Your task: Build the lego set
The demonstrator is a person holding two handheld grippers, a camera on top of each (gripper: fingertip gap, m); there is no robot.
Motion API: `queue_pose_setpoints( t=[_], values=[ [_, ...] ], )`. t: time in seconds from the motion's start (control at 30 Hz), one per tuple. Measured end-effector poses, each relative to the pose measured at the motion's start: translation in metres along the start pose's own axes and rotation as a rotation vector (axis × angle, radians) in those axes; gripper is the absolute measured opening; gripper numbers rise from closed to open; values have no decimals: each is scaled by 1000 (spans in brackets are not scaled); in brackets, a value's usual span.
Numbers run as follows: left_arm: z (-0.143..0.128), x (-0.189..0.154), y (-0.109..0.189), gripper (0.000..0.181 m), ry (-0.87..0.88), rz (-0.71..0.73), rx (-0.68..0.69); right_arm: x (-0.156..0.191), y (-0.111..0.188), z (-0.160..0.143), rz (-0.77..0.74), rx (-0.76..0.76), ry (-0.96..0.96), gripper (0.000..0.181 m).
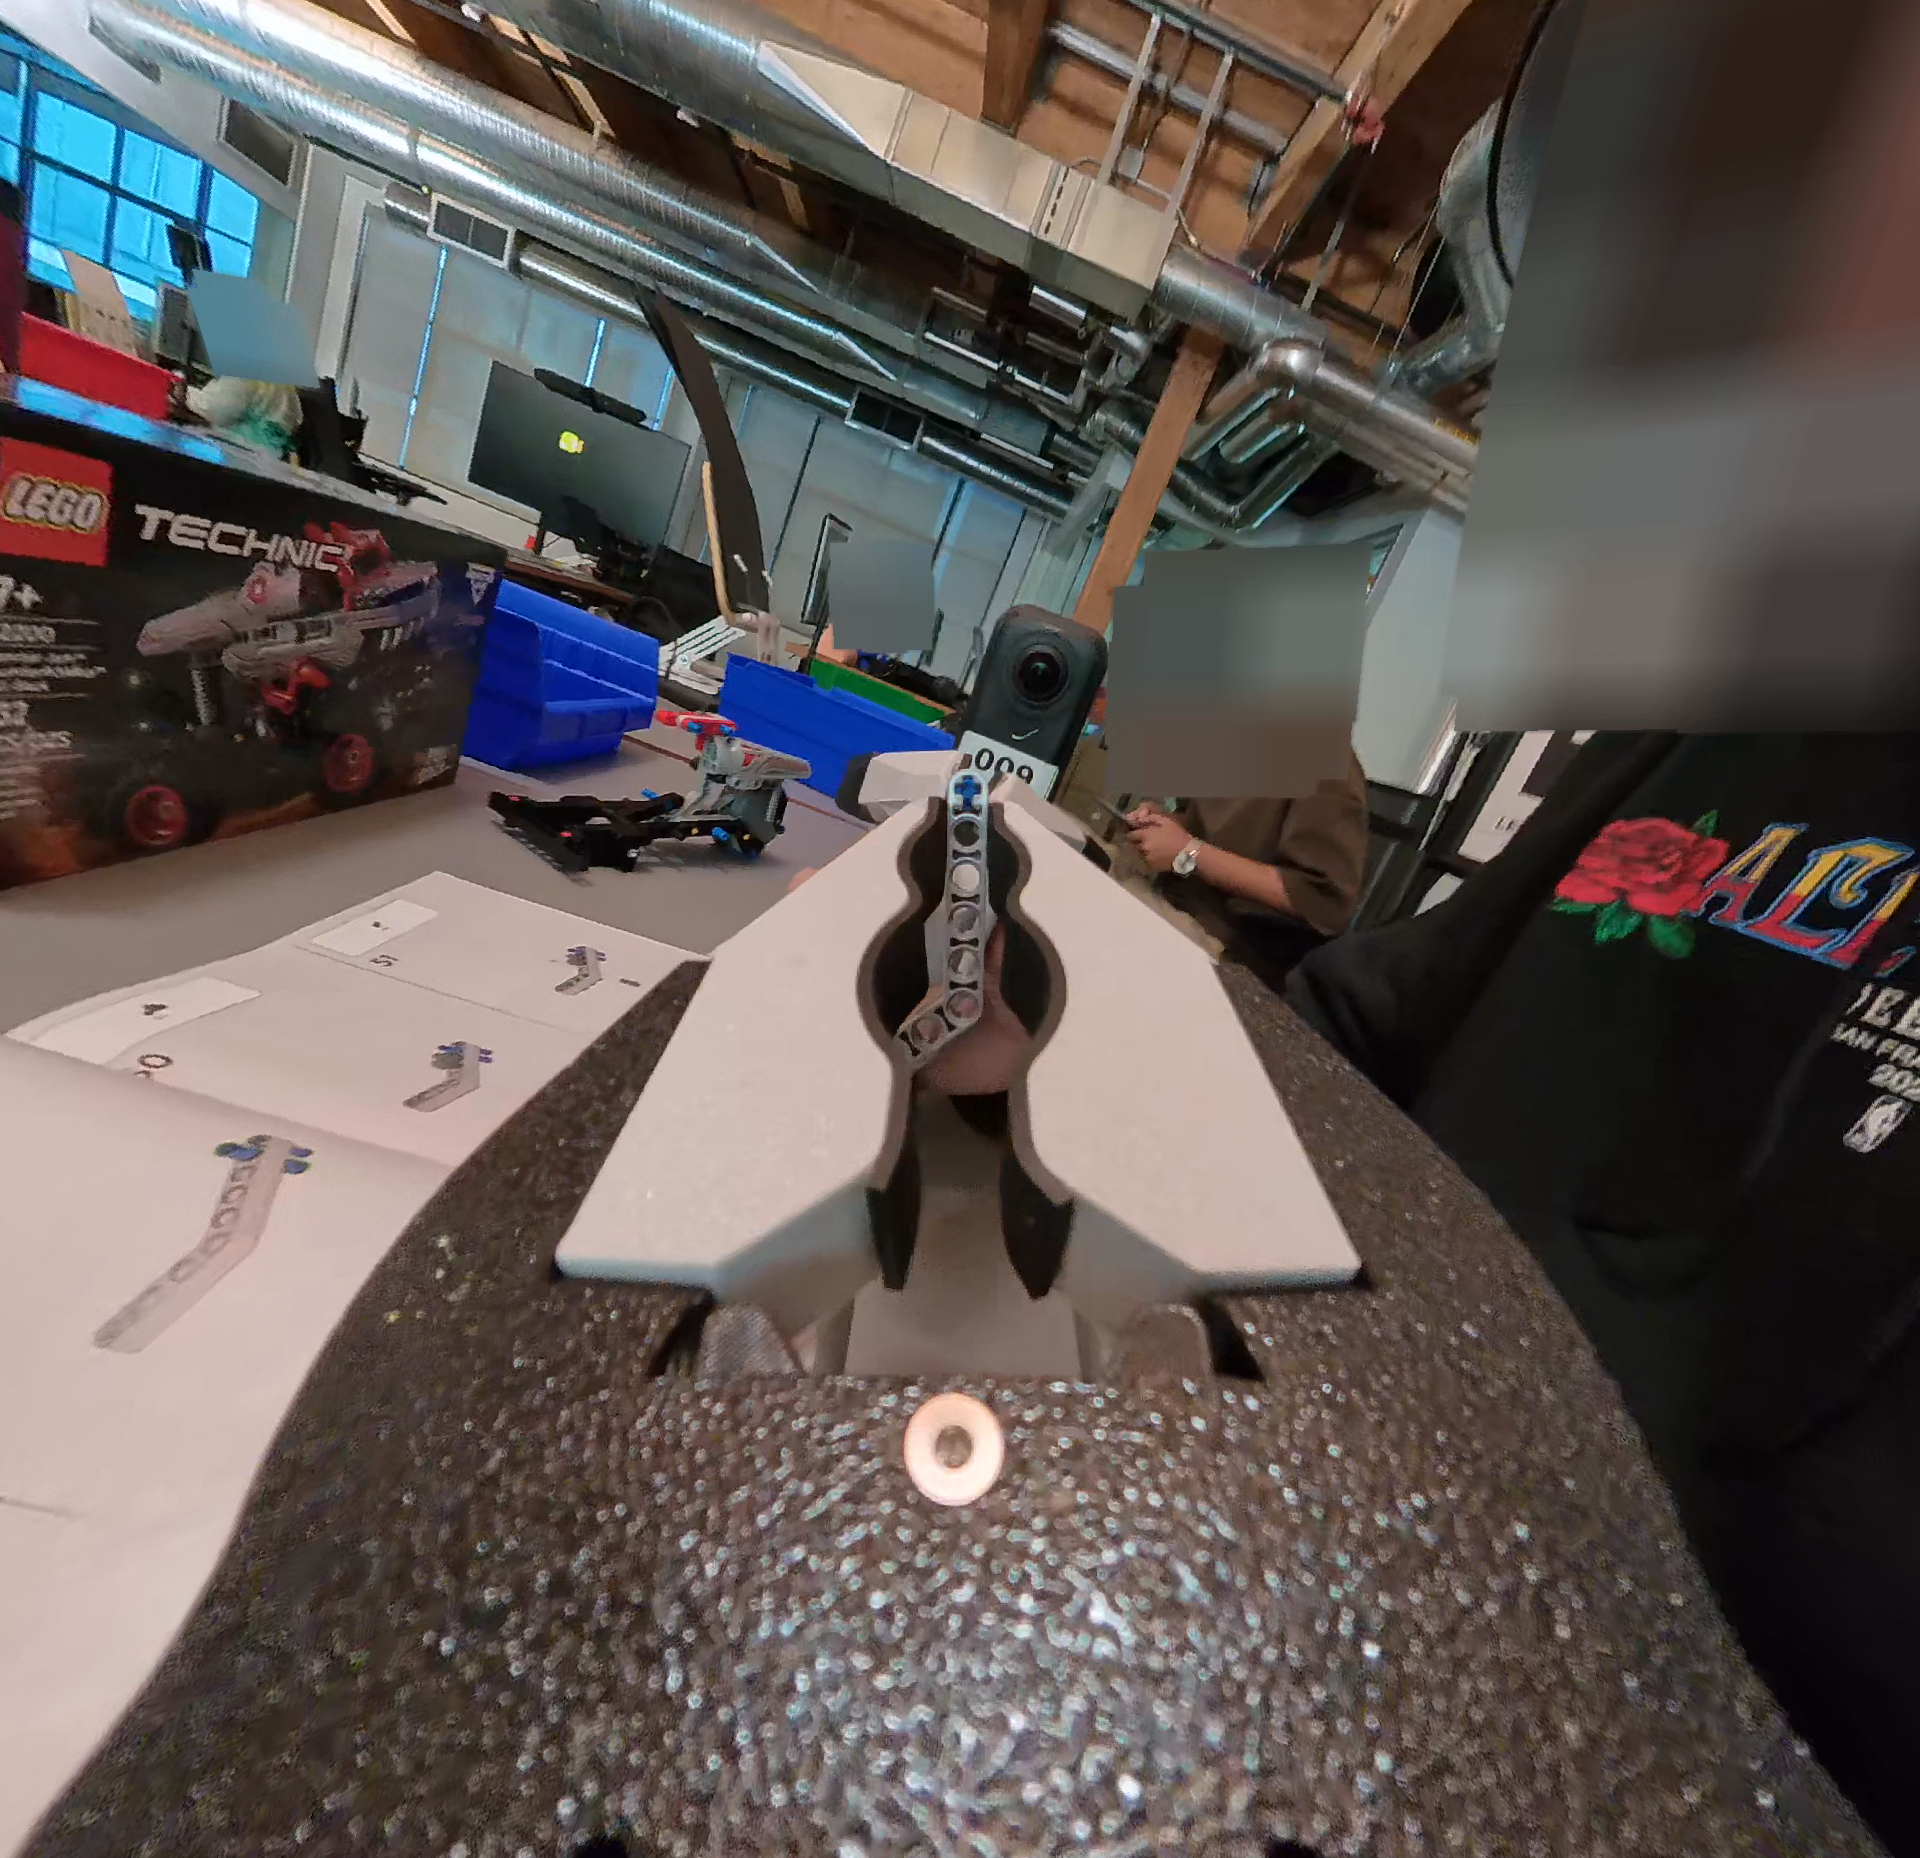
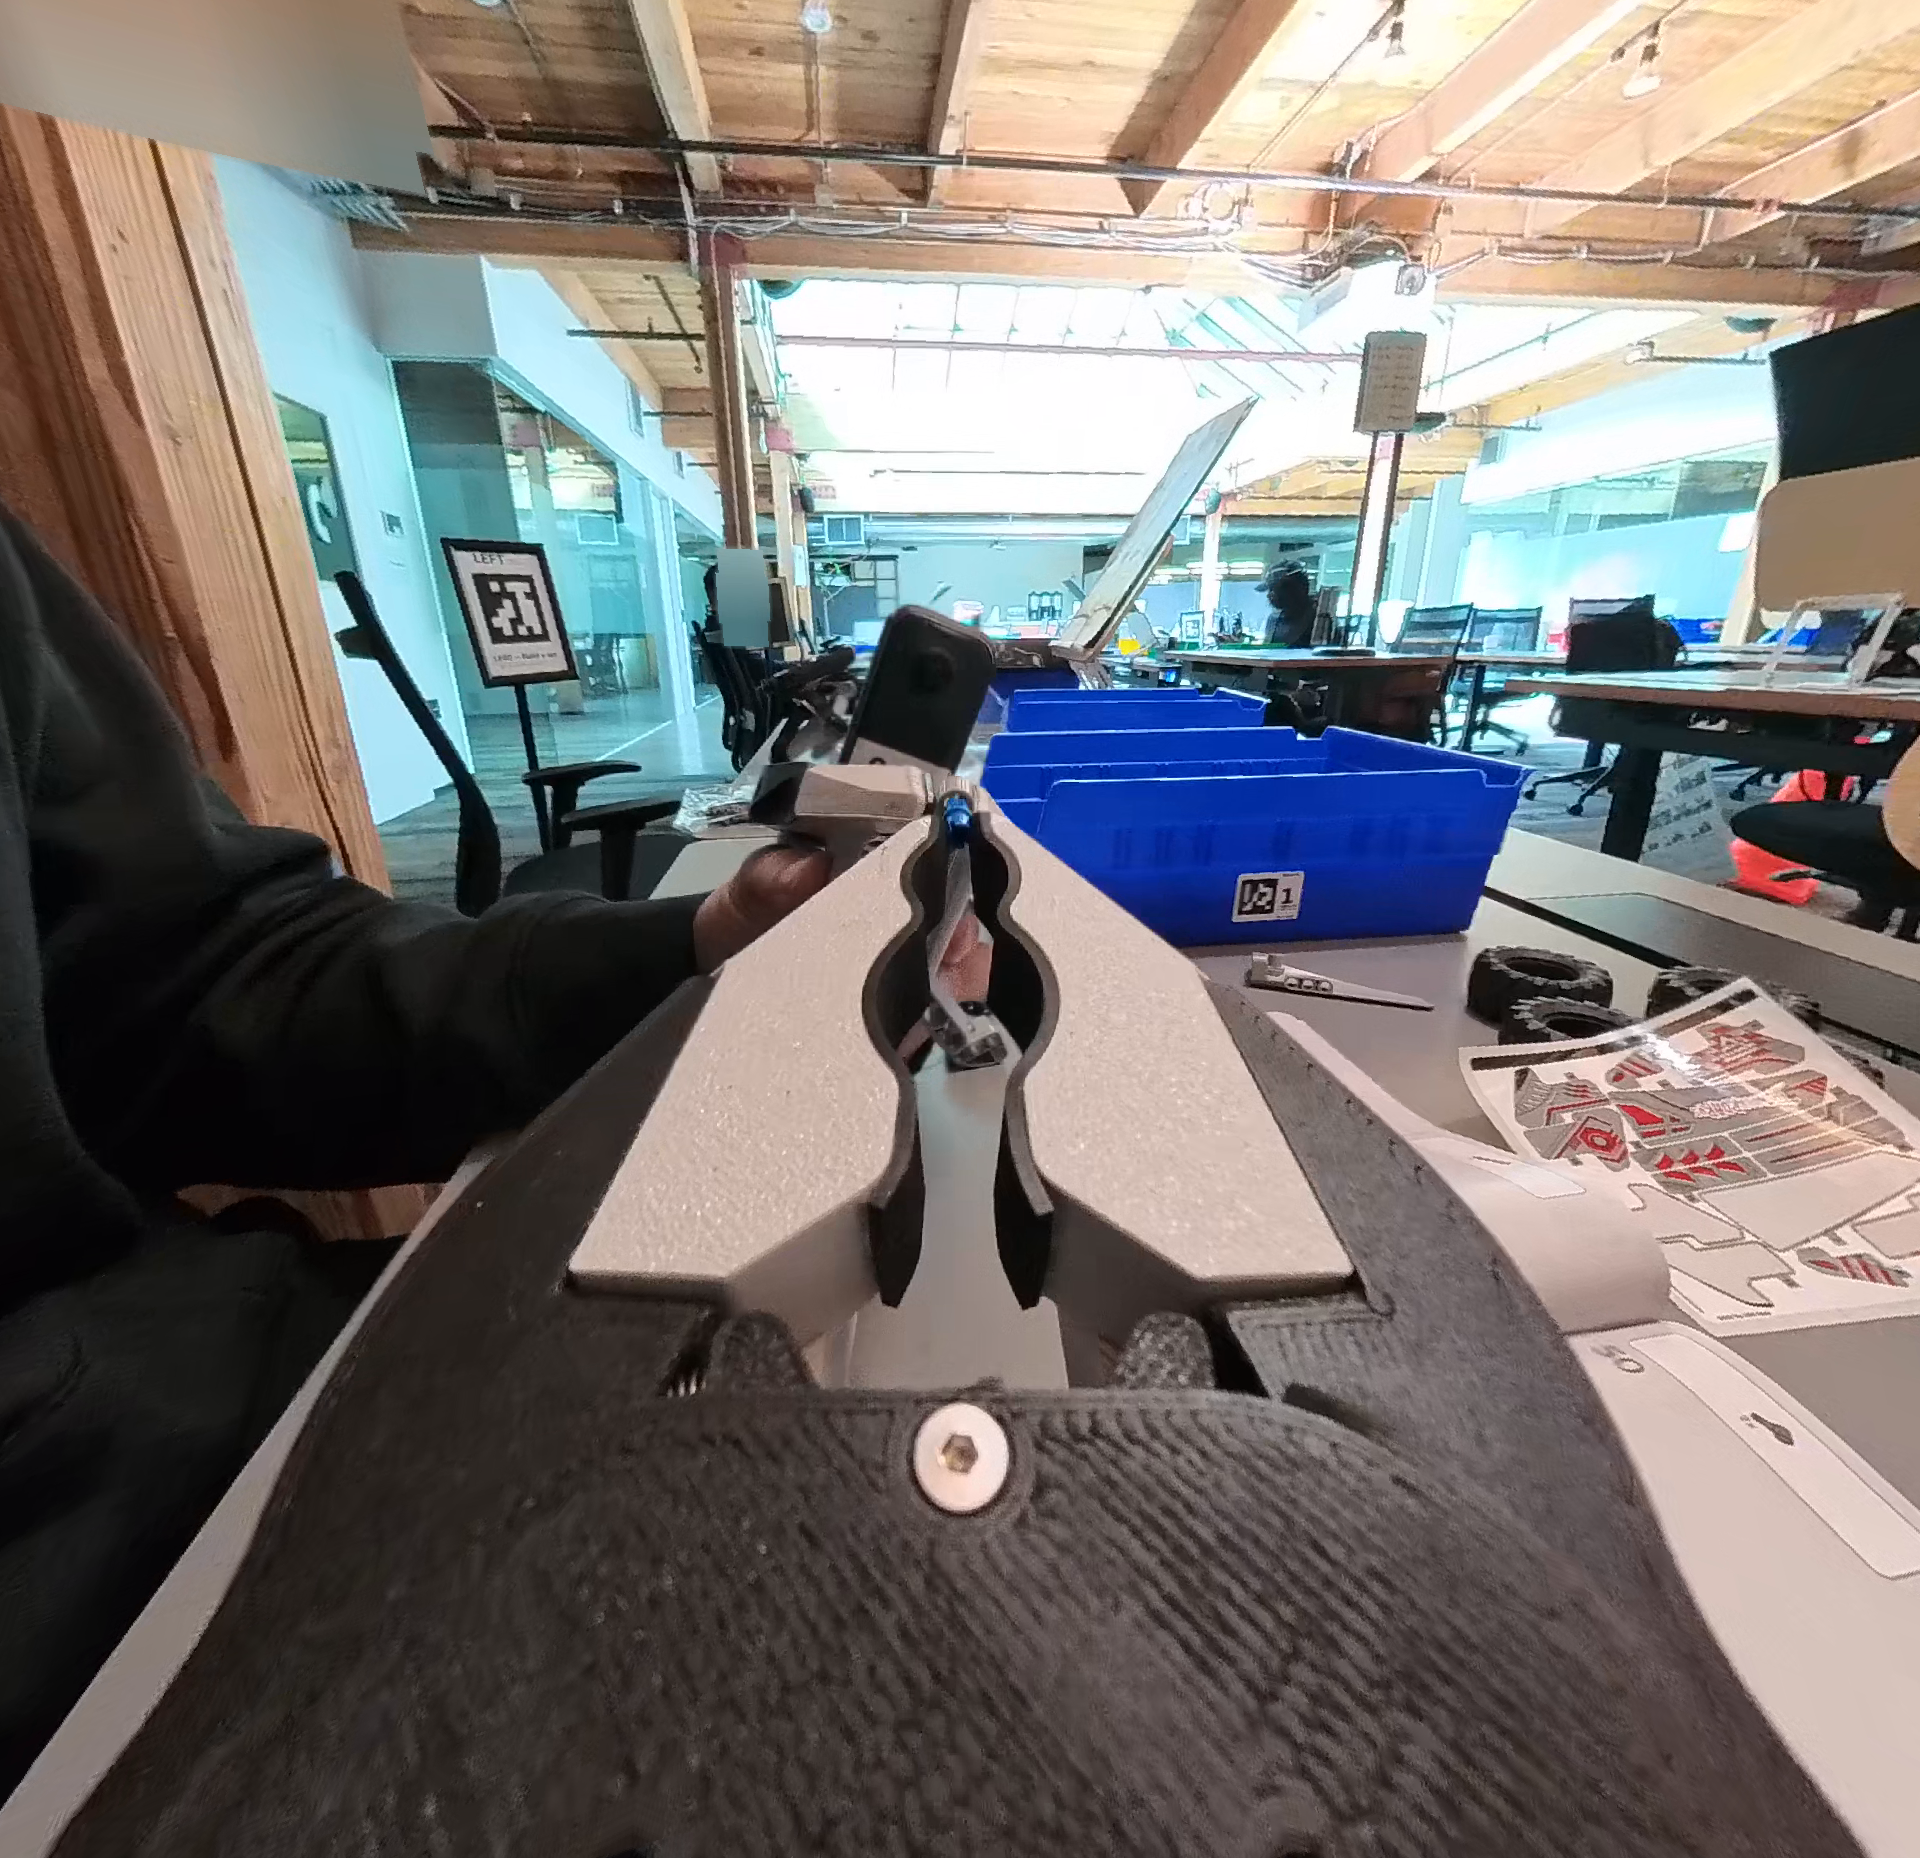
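My left gripper (image 1: 966, 806) is shut on the top end of a grey bent beam (image 1: 961, 935), which hangs down between its fingers. A blue pin (image 1: 967, 792) sits in the beam's top hole. My right gripper (image 2: 954, 821) is shut on that blue pin (image 2: 956, 813), and the beam (image 2: 948, 935) shows edge-on below it. The two grippers meet tip to tip above the table. The right gripper's body (image 1: 894, 785) shows behind the beam in the left wrist view. The left gripper's body (image 2: 852, 800) and the hand (image 2: 769, 894) holding it show in the right wrist view.
The open instruction booklet (image 1: 312, 1029), the set's box (image 1: 208, 665) and a part-built model (image 1: 665, 811) lie on the grey table. Blue bins (image 2: 1247, 832) stand behind. A sticker sheet (image 2: 1714, 1133), black tyres (image 2: 1538, 987) and a grey part (image 2: 1320, 982) lie to the right. Less than 4 cm separates the two grippers' tips.
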State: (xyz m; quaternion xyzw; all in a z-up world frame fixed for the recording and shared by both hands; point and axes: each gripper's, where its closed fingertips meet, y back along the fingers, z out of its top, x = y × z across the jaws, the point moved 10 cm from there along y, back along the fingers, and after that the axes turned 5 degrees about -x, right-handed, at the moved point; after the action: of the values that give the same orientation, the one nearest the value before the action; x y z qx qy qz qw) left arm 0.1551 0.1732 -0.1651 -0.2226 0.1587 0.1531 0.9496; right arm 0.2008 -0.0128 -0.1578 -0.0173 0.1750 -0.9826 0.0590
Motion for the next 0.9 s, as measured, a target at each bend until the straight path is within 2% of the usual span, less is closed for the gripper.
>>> queue_pose_setpoints(
  t=[0.17,0.27,0.43,0.9],
  values=[
    [-3,4,-1,6,79,6,-9,1,2,2,-38,19,106,3],
    [-10,3,-5,6,59,29,75,2,0,1,-39,36,120,3],
    [-7,6,-2,6,57,79,47,-4,7,5,-76,40,150,3],
    [-4,5,0,6,78,55,-2,-1,3,2,-59,69,164,3]
  ],
)
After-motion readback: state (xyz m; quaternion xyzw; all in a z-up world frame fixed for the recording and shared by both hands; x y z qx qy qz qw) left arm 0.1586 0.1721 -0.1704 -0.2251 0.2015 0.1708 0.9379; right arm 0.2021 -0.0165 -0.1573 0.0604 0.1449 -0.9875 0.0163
